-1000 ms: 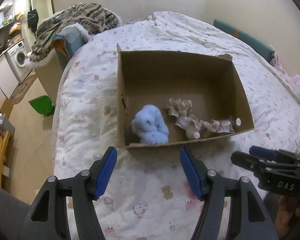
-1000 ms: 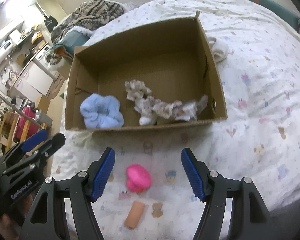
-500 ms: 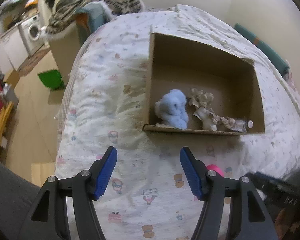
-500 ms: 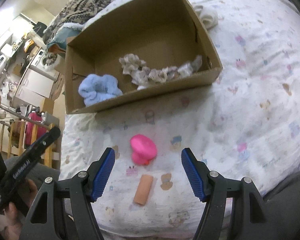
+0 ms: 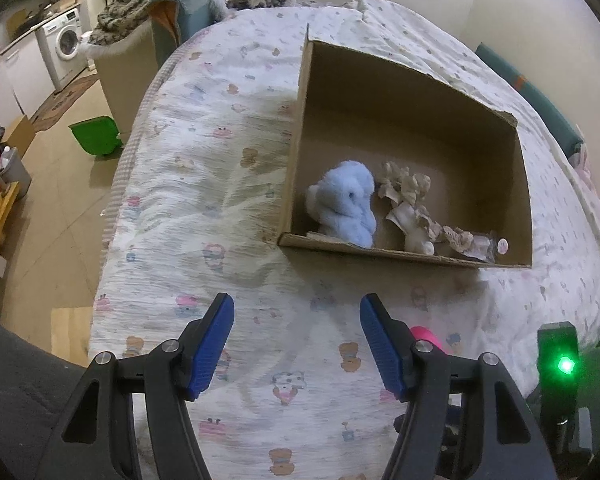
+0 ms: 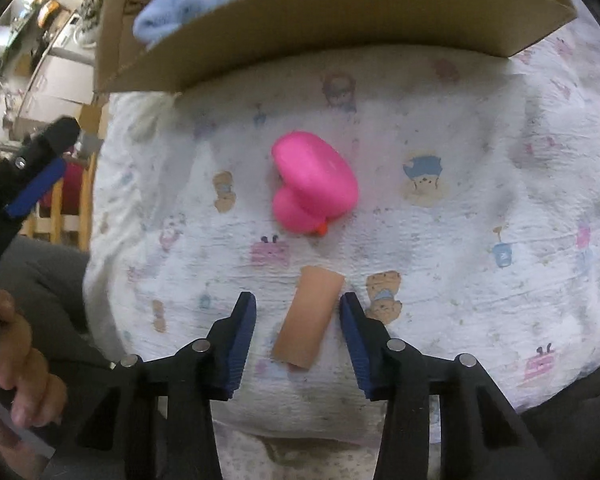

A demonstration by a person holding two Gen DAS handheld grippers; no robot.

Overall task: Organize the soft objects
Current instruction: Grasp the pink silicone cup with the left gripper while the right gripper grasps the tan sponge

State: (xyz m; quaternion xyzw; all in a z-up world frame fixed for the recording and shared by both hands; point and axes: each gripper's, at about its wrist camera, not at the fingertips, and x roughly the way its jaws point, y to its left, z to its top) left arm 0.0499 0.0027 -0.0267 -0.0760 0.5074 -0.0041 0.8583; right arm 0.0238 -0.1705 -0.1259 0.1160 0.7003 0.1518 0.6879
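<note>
Right gripper (image 6: 298,316), jaws apart, straddles the tan roll (image 6: 309,317); pink duck (image 6: 314,182) just ahead; left gripper (image 5: 296,328) spread, holding nothing.

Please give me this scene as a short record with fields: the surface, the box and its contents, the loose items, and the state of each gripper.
surface: bed with a cartoon-print quilt
box: open cardboard box resting on the bed
in box: blue plush toy; beige crumpled fabric items
loose on bed: pink rubber duck; tan roll nearer the camera
right gripper: open, fingers on either side of the tan roll, not closed on it
left gripper: open, holding nothing, above the quilt in front of the box
</note>
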